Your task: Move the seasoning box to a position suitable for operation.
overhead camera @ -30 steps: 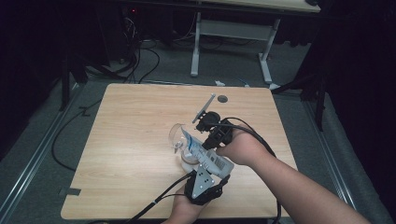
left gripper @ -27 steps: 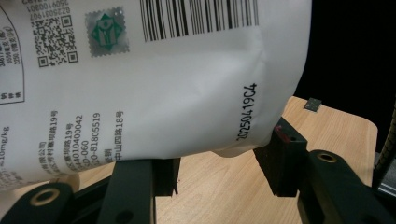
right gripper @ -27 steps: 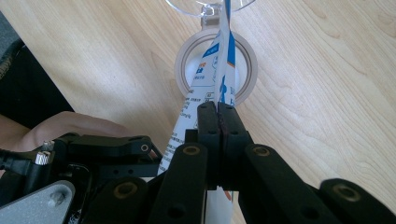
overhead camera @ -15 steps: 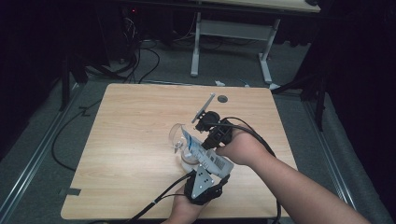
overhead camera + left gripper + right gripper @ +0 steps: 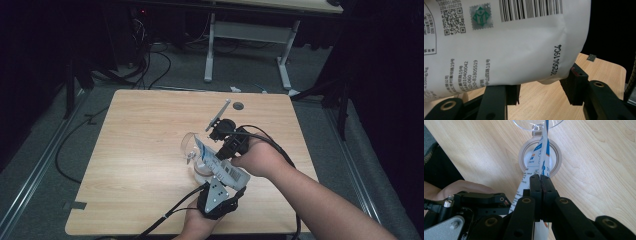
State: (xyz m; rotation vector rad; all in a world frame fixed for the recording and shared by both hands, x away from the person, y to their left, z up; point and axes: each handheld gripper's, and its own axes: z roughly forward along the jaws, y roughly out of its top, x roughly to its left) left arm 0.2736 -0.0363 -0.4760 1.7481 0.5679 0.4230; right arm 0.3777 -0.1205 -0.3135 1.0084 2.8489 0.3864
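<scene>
My worktop (image 5: pixel 140 165) is light wood with a round grommet hole (image 5: pixel 238 106) near its far edge. Cables (image 5: pixel 150 65) lie on the floor (image 5: pixel 60 150) beyond it.

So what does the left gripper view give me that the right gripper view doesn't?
Left gripper view: the pouch's printed face with barcode, QR code and date stamp, its lower edge between the left tool's black jaws. Right gripper view: the right tool pinched shut on the pouch's edge, above a round white-rimmed jar and a clear lid. Both: the pouch and the wooden table.
</scene>
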